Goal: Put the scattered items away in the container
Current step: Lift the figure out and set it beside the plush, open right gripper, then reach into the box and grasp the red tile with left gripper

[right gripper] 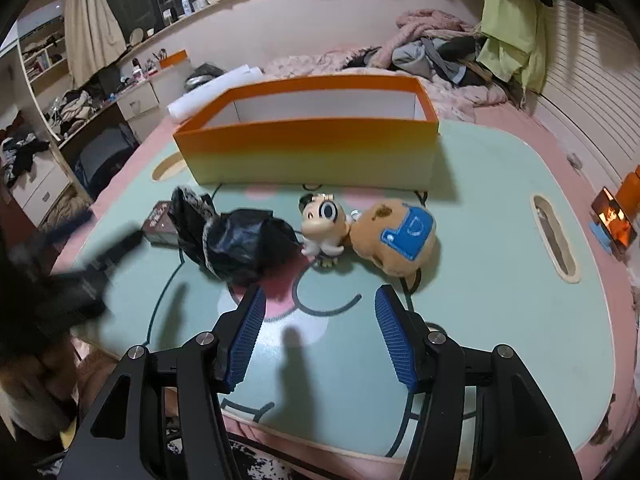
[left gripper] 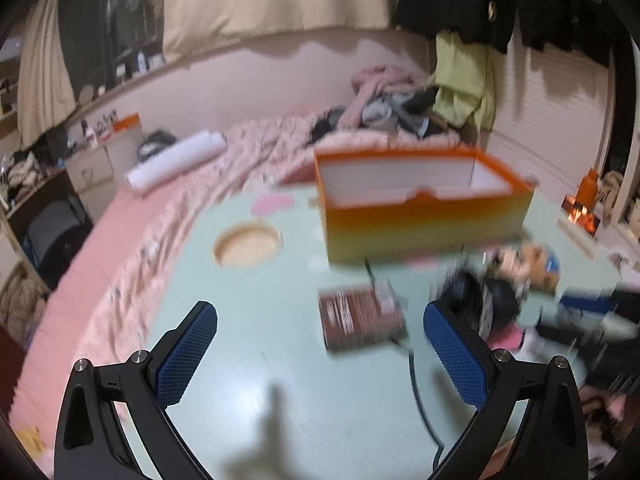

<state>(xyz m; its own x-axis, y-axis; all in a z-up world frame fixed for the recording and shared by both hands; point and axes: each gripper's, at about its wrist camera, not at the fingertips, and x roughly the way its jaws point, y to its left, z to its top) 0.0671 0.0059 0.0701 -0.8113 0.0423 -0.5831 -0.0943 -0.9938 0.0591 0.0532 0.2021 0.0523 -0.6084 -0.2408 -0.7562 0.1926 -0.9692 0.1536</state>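
An open orange-and-yellow box [right gripper: 308, 148] [left gripper: 424, 220] stands at the far side of a pale green table [right gripper: 500, 200]. In front of it lie a small dark brown pack [left gripper: 360, 320] [right gripper: 160, 222], a crumpled black item with fuzzy trim [right gripper: 244, 248], a big-eyed toy figure [right gripper: 324, 224] and a brown plush with a blue patch [right gripper: 400, 236]. My right gripper [right gripper: 321, 291] is open above the table, just short of the black item and the figure, nothing between its pads. My left gripper [left gripper: 320, 309] is open and wide, hovering near the brown pack, and shows blurred at the left [right gripper: 100, 256].
The table lies on a pink bed with a round cup hole [left gripper: 246, 244] at its left and a slot [right gripper: 554, 236] at its right. A white roll [left gripper: 176, 164] and heaped clothes [right gripper: 440, 48] lie behind the box. Shelves and drawers line the left wall.
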